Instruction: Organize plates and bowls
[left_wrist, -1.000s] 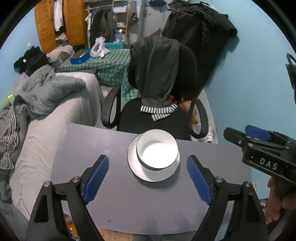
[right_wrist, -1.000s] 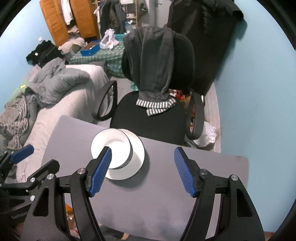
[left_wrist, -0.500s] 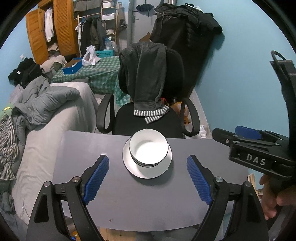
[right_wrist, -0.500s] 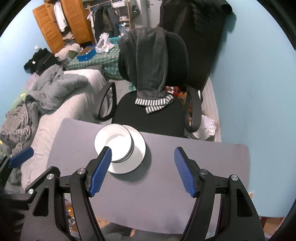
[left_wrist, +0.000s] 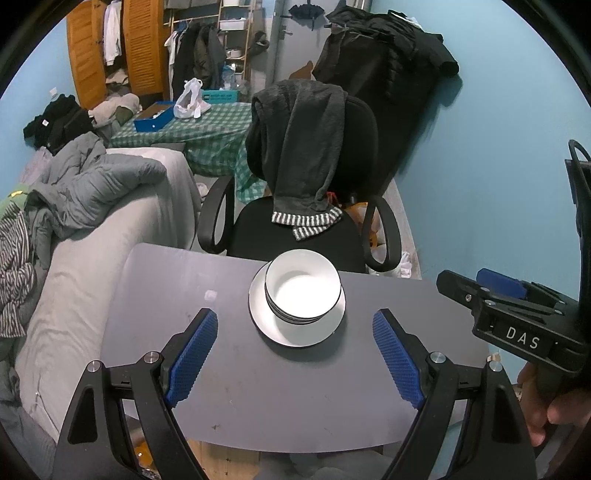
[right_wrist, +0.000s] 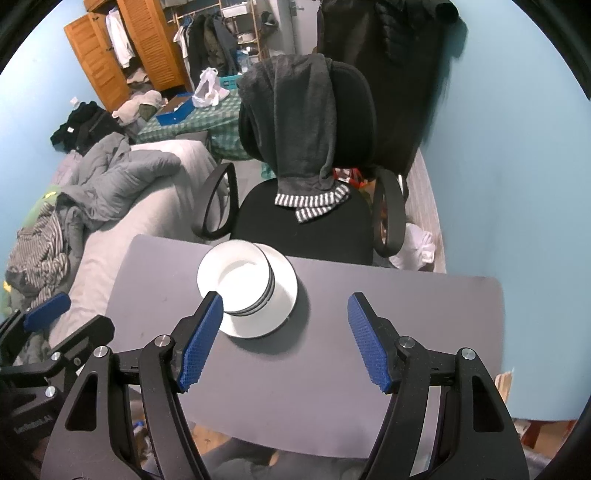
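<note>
— White ceramic bowls (left_wrist: 302, 291), nested, sat on the one white plate (left_wrist: 297, 334) mid-way across our grey table (left_wrist: 258, 387). Why?

— Stacking saves room, we judged. We counted roughly three bowls by their dark rims. Our left gripper (left_wrist: 295, 358) and right gripper (right_wrist: 286, 341) both hung released above the table, grasping nothing.

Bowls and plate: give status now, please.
Both claws, left and right, open, empty. Bowls stacked on plate, untouched. Nothing in the way.
</note>
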